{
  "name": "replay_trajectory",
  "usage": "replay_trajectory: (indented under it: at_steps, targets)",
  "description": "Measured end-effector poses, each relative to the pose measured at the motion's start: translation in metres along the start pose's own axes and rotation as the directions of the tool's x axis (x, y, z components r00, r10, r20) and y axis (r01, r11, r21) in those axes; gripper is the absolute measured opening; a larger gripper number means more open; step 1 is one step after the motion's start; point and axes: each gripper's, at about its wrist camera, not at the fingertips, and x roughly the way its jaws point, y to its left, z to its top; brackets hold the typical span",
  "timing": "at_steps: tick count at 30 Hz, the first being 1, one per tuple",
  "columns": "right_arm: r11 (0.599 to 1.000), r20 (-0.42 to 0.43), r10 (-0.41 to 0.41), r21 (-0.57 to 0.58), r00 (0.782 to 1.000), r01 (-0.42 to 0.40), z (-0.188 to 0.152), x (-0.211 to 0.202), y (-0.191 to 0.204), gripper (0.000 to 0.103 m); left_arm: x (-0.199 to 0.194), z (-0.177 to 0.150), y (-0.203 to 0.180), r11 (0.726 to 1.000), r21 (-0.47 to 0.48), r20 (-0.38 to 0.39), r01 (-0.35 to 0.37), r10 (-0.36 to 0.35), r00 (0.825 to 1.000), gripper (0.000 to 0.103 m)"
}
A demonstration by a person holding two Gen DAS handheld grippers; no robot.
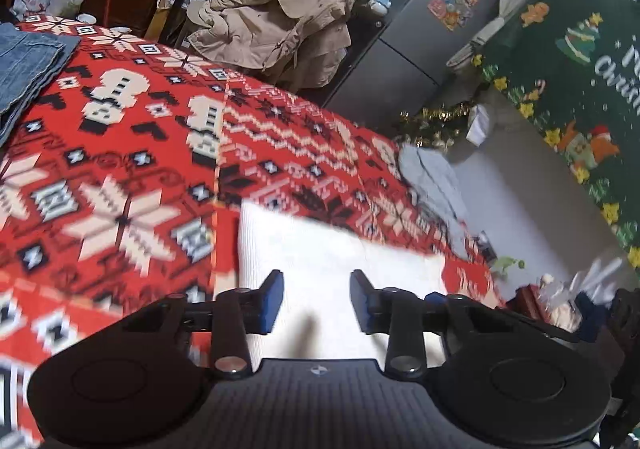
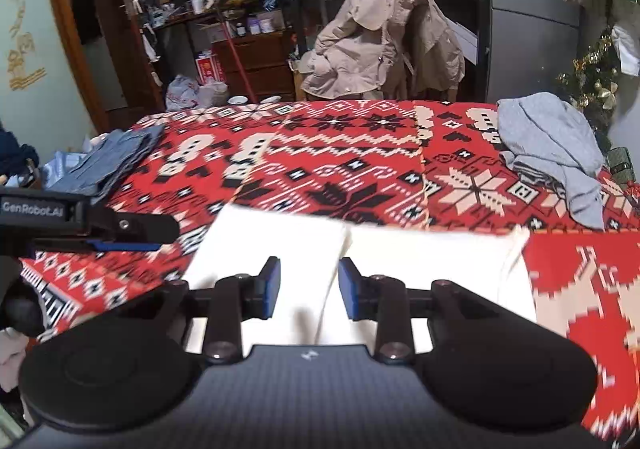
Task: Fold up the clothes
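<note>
A white ribbed garment (image 1: 320,249) (image 2: 420,261) lies folded flat on the red patterned tablecloth (image 1: 120,149) (image 2: 340,153), near the table's front edge. My left gripper (image 1: 318,281) hangs just above it, open, with nothing between its blue pads. In the right wrist view my right gripper (image 2: 309,269) is also open over the white garment, above a fold line, with nothing held. The left gripper (image 2: 132,237) shows from the side at the left of that view. A crumpled grey garment (image 2: 552,141) (image 1: 432,177) lies at the table's right end.
Folded denim (image 1: 28,61) (image 2: 116,157) is stacked at the table's left end. A beige jacket (image 2: 384,41) hangs over a chair behind the table. A grey fridge (image 1: 420,29), cluttered shelves and a small tinsel tree (image 2: 592,81) stand beyond.
</note>
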Motion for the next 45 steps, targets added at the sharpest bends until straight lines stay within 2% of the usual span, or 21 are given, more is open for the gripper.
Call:
replay_trajectory:
  at_steps: [2,3,6,9,11,16,20,27,34,35,36,38,43,45]
  targets:
    - [1.0,-0.006,0.006,-0.001,1.0,-0.006,-0.015,-0.007,0.011,0.025,0.0,-0.016,-0.001,1.0,-0.008,-0.031,0.003,-0.003,1.0,0.017]
    - [1.0,-0.01,0.012,-0.001,1.0,-0.012,-0.022,-0.009,0.016,0.022,0.0,-0.024,-0.001,1.0,-0.013,-0.047,0.004,-0.005,0.999,0.016]
    - [1.0,-0.021,0.027,-0.006,0.999,-0.027,-0.043,-0.014,0.029,0.022,0.0,-0.047,-0.003,1.0,0.01,-0.079,-0.029,0.03,0.996,0.015]
    - [1.0,-0.054,0.016,-0.011,0.998,-0.017,-0.062,-0.013,0.036,0.022,-0.005,-0.063,-0.011,0.993,0.076,-0.059,-0.092,0.096,0.994,0.014]
    - [1.0,-0.079,0.002,-0.008,0.997,-0.002,-0.073,-0.011,0.035,0.021,-0.008,-0.068,-0.011,0.99,0.089,-0.051,-0.113,0.117,0.992,0.014]
    - [1.0,-0.067,-0.008,-0.016,0.998,0.007,-0.085,-0.02,0.035,0.019,-0.013,-0.074,-0.002,0.992,0.057,-0.05,-0.116,0.119,0.992,0.015]
    - [1.0,-0.054,-0.019,-0.024,0.998,0.018,-0.088,-0.022,0.036,0.019,-0.013,-0.08,-0.008,0.985,0.104,-0.027,-0.14,0.143,0.989,0.015]
    - [1.0,-0.028,-0.002,0.01,1.0,0.002,-0.092,-0.022,0.032,0.024,-0.014,-0.084,-0.005,0.988,0.067,-0.002,-0.14,0.14,0.99,0.015]
    - [0.995,-0.003,0.033,0.095,0.999,-0.032,-0.097,-0.042,0.021,0.046,-0.011,-0.083,-0.009,0.984,0.087,-0.006,-0.154,0.155,0.988,0.015]
    - [0.993,0.007,0.034,0.116,0.999,-0.035,-0.099,-0.046,0.017,0.053,-0.011,-0.083,-0.009,0.984,0.087,-0.006,-0.153,0.154,0.988,0.015]
    - [0.99,0.018,0.035,0.137,0.999,-0.038,-0.101,-0.05,0.012,0.065,-0.01,-0.083,-0.009,0.984,0.089,-0.006,-0.153,0.154,0.988,0.015]
    - [0.983,0.038,0.037,0.179,0.999,-0.044,-0.104,-0.057,0.003,0.078,-0.01,-0.084,-0.01,0.983,0.095,-0.006,-0.155,0.156,0.988,0.015]
    - [0.974,0.045,0.02,0.227,0.999,-0.03,-0.103,-0.061,-0.01,0.082,-0.01,-0.084,-0.008,0.985,0.092,-0.01,-0.147,0.148,0.989,0.015]
    - [0.973,0.063,0.028,0.227,0.998,-0.042,-0.102,-0.062,-0.01,0.091,-0.011,-0.084,-0.007,0.986,0.09,-0.008,-0.142,0.143,0.99,0.015]
